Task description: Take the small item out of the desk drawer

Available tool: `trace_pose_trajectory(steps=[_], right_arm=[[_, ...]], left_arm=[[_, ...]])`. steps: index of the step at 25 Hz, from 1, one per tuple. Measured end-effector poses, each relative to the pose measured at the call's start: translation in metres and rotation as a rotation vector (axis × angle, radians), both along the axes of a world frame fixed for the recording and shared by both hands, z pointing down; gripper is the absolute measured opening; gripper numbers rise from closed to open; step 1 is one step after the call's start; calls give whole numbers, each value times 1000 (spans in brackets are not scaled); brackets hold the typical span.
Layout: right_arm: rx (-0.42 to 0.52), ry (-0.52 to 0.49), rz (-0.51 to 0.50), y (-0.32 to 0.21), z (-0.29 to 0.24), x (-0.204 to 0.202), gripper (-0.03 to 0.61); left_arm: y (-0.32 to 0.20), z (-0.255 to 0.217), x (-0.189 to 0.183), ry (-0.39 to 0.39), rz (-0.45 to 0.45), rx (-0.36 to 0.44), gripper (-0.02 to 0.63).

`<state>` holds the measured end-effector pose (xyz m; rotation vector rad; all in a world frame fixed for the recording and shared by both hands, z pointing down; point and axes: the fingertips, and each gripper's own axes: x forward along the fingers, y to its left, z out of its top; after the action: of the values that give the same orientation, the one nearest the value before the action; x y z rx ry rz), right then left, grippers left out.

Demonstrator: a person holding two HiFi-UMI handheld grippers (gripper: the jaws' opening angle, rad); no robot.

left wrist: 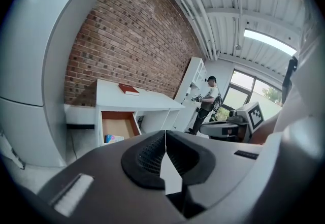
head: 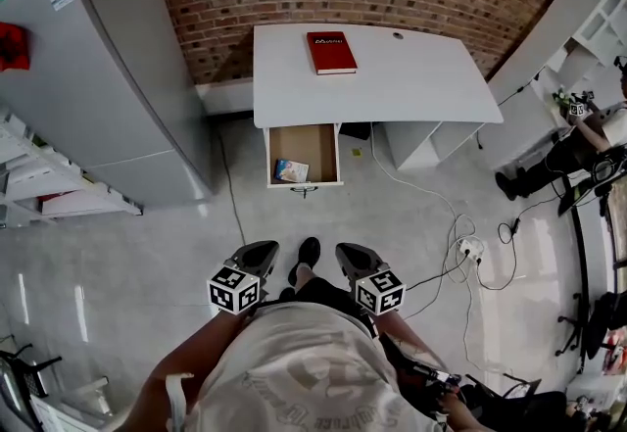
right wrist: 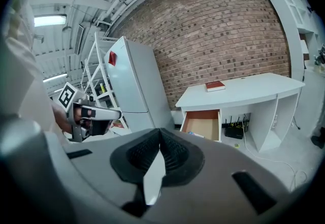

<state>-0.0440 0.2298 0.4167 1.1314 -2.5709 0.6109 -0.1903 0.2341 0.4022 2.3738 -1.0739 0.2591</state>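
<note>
A white desk (head: 411, 87) stands against the brick wall with its drawer (head: 304, 154) pulled out. A small colourful item (head: 291, 170) lies at the drawer's front left; it also shows in the left gripper view as the item (left wrist: 114, 138). My left gripper (head: 257, 259) and right gripper (head: 351, 260) are held close to my body, well short of the drawer, both shut and empty. In the gripper views the left gripper (left wrist: 165, 135) and right gripper (right wrist: 160, 134) have their jaws pressed together, pointing toward the drawer (left wrist: 118, 125) (right wrist: 203, 122).
A red book (head: 330, 52) lies on the desk top. A grey fridge (head: 108, 77) stands at the left, white shelves (head: 578, 28) at the right. Cables and a power strip (head: 471, 248) trail on the floor. A person (left wrist: 207, 102) stands by the far shelves.
</note>
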Motion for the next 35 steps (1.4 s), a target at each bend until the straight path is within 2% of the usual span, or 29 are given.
trace_pose_trajectory(steps=[19, 27, 35], right_arm=[[-32, -33, -63, -130, 6, -20, 6], [-70, -40, -64, -179, 23, -24, 6], [-92, -43, -80, -221, 30, -15, 6]], left_arm=[[-110, 5, -2, -34, -24, -49, 8], [-153, 26, 2, -54, -5, -104, 8], [-205, 27, 11, -87, 2, -92, 8]])
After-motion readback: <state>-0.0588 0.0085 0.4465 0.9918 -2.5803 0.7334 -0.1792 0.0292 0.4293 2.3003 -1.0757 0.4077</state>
